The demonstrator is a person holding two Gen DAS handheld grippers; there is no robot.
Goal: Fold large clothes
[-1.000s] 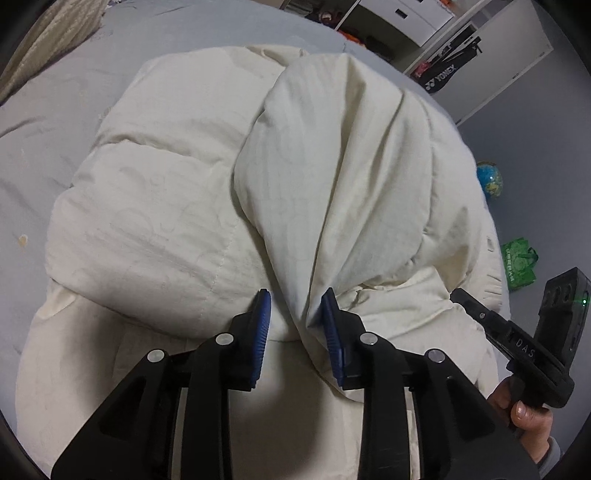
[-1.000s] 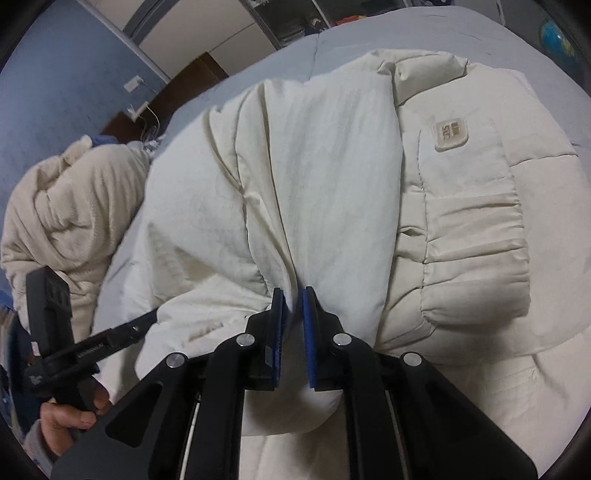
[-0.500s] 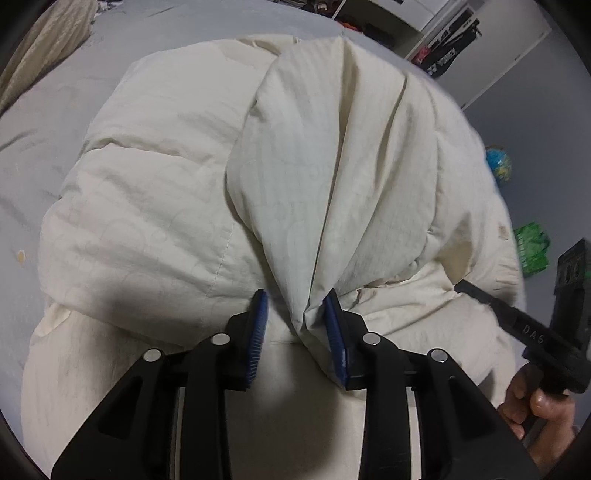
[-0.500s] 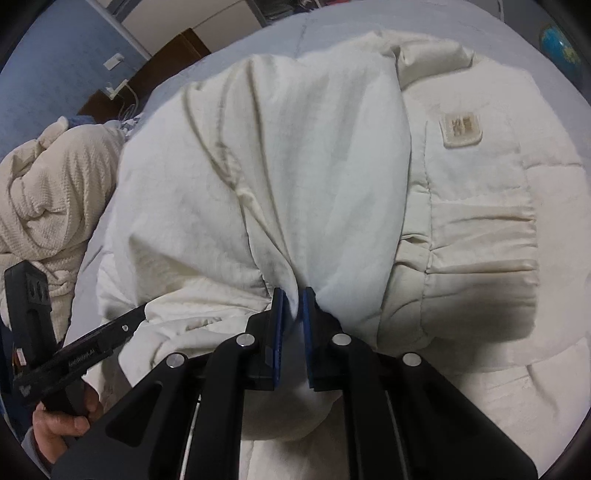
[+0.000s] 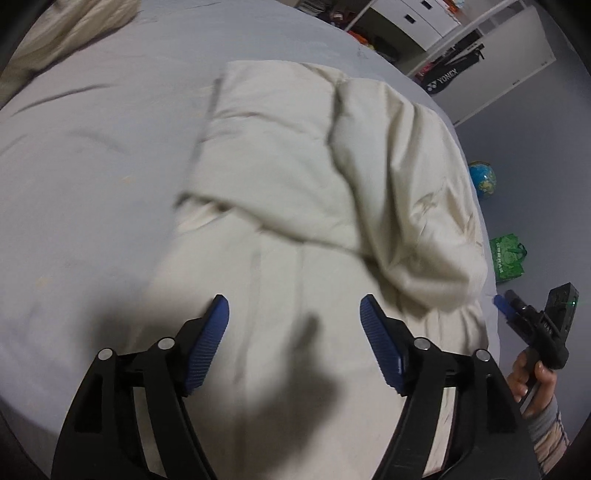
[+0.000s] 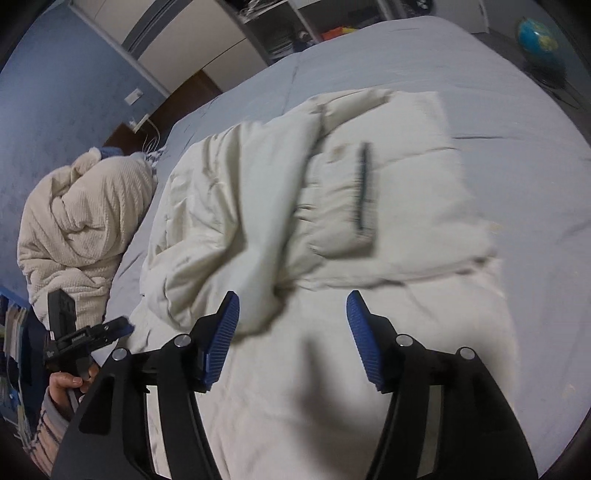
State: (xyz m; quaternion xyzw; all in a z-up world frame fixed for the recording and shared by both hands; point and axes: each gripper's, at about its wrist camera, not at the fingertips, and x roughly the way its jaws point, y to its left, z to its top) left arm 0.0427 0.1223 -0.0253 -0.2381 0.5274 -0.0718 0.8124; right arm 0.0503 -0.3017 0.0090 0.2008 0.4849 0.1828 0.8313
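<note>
A cream padded jacket (image 5: 314,177) lies on the grey bed, its far half folded back over the near half; the right wrist view shows its pocket slit (image 6: 364,184). My left gripper (image 5: 293,306) hovers above the near part of the jacket, its jaws opening, with nothing between the blue pads (image 5: 207,343). My right gripper (image 6: 291,301) also hangs over the jacket (image 6: 388,206), jaws opening and empty. Each gripper appears in the other's view, held by a hand: the right gripper (image 5: 524,317) at the right edge, the left gripper (image 6: 96,332) at the lower left.
The grey bedsheet (image 5: 92,147) spreads to the left and far side. A cream knitted blanket (image 6: 81,221) is bunched at the bed's left end. On the floor beyond the bed stand a globe (image 5: 482,179) and a green bag (image 5: 508,256). White cabinets (image 5: 424,14) line the far wall.
Both grippers let go of the jacket fold and opened wide. The fold dropped flat onto the jacket, and both grippers drew back and up from it.
</note>
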